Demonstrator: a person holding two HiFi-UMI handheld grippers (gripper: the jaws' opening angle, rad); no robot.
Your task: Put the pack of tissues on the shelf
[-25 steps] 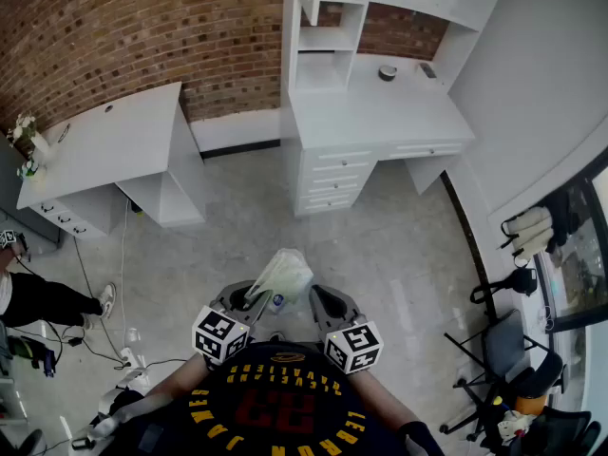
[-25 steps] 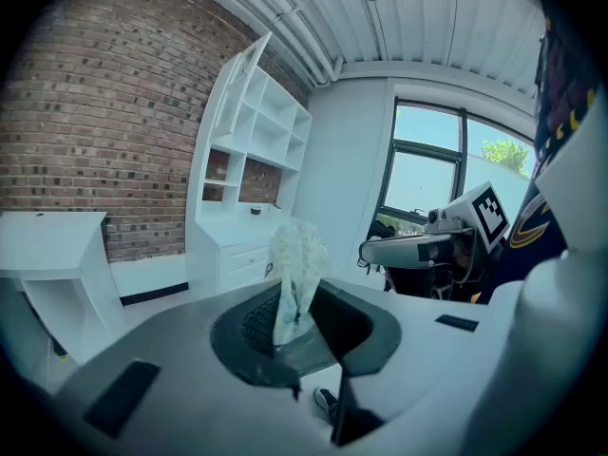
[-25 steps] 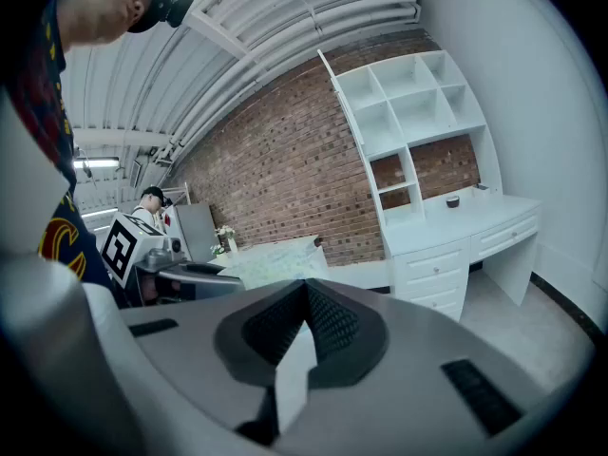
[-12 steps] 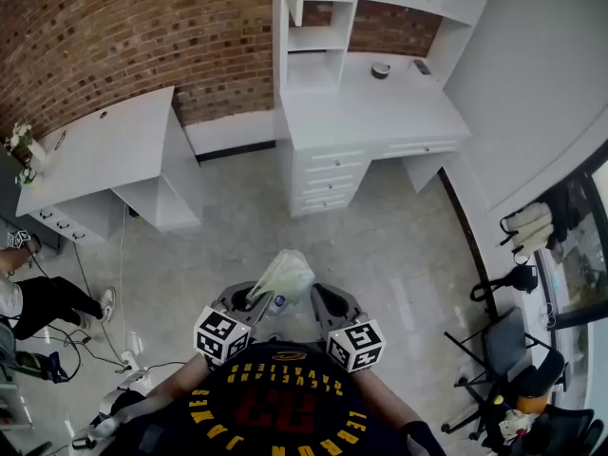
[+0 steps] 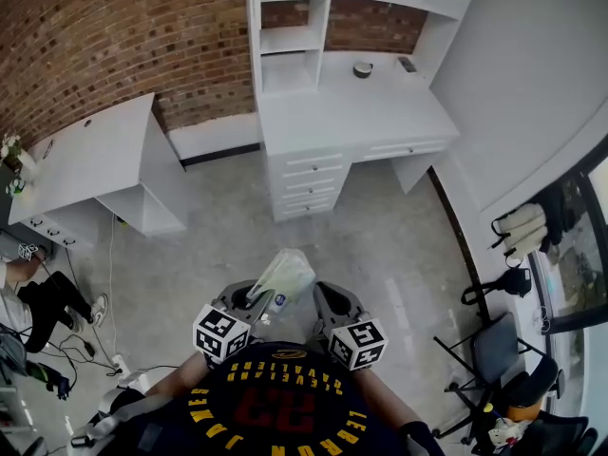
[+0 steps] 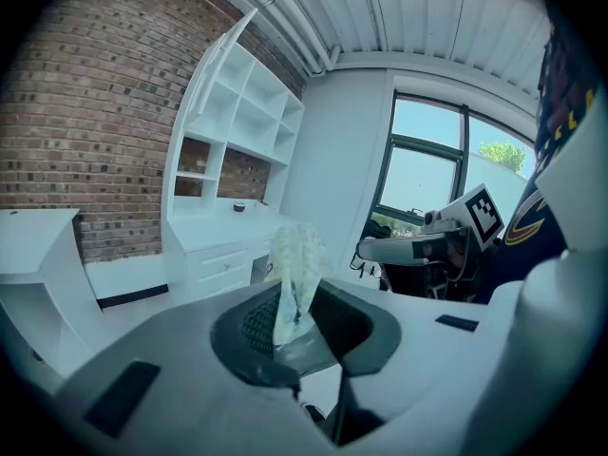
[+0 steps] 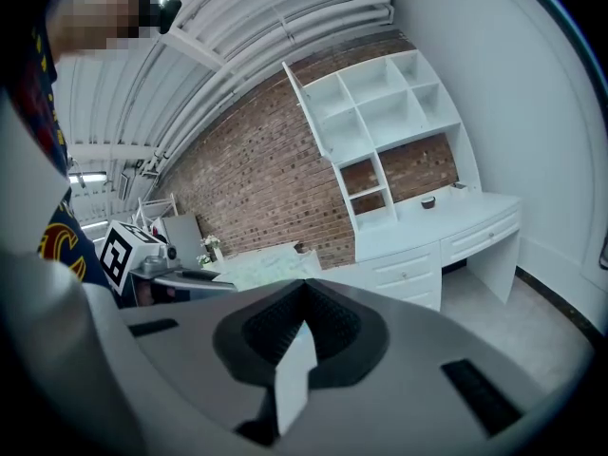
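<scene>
The pack of tissues [image 5: 283, 274], a crinkly pale plastic packet, sticks out forward and up from my left gripper [image 5: 258, 297], which is shut on its lower end. In the left gripper view the pack [image 6: 296, 264] stands upright between the dark pads of the left gripper [image 6: 296, 326]. My right gripper [image 5: 328, 304] is held beside it, close to my chest. In the right gripper view the jaw tips of the right gripper [image 7: 304, 288] meet, with nothing held. The white shelf unit [image 5: 290, 27] stands on a desk against the brick wall, well ahead across the floor.
Under the shelves a white desk with drawers [image 5: 351, 112] carries a small dark round object [image 5: 362, 67]. A second white desk [image 5: 85, 160] stands at the left. A person's leg [image 5: 38, 297] and cables lie at the left edge. A black chair [image 5: 494, 350] is at the right.
The desk and shelf unit have slid leftwards and slightly down in the head view. Both grippers stay where they were, the left still holding the pack.
</scene>
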